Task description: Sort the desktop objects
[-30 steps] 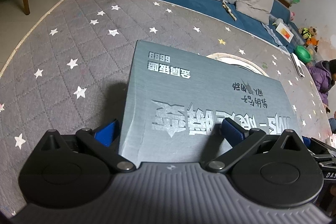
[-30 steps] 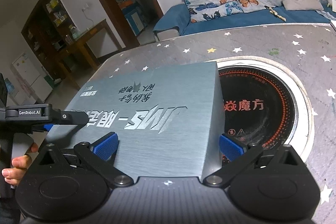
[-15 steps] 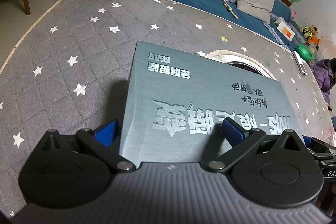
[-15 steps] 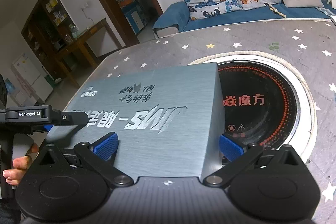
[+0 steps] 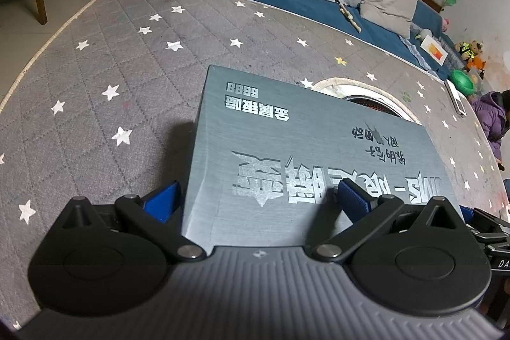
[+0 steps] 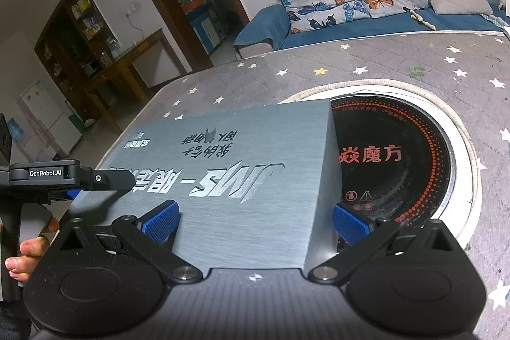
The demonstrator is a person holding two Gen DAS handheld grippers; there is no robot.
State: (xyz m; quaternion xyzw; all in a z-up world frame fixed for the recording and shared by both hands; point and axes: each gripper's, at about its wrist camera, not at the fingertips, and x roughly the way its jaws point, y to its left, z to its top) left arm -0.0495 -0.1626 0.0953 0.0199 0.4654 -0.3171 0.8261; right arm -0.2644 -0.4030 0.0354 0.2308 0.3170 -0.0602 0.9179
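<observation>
Gripping a flat grey box (image 5: 306, 155) from two ends, the person has both tools on it at once. The left tool (image 5: 258, 203) fills the bottom of the left wrist view, its blue pads spread wide, one beside the box's long edge and one over its printed top. I cannot tell whether the pads press on the cardboard or only frame it. The right tool (image 6: 255, 220) shows the same stance at the bottom of its own view: jaws wide, one pad over the lid and the other at the side face, with real contact just as hard to judge. The box sits in the middle of both frames, above or on the quilted grey surface (image 5: 127, 78) with white stars, its far corner overlapping the round black cooktop (image 6: 398, 155) set into that surface at centre right.

The risk I see is a slip. The box looks wide, smooth and brushed, and if one tool bears harder than the other, it could twist and drop a corner onto the glass of the cooktop. Squeezing harder could dent the lid. The hand (image 6: 22, 254) at the lower left of the right wrist view sits close to the box edge, so a sudden shift could knock it.
</observation>
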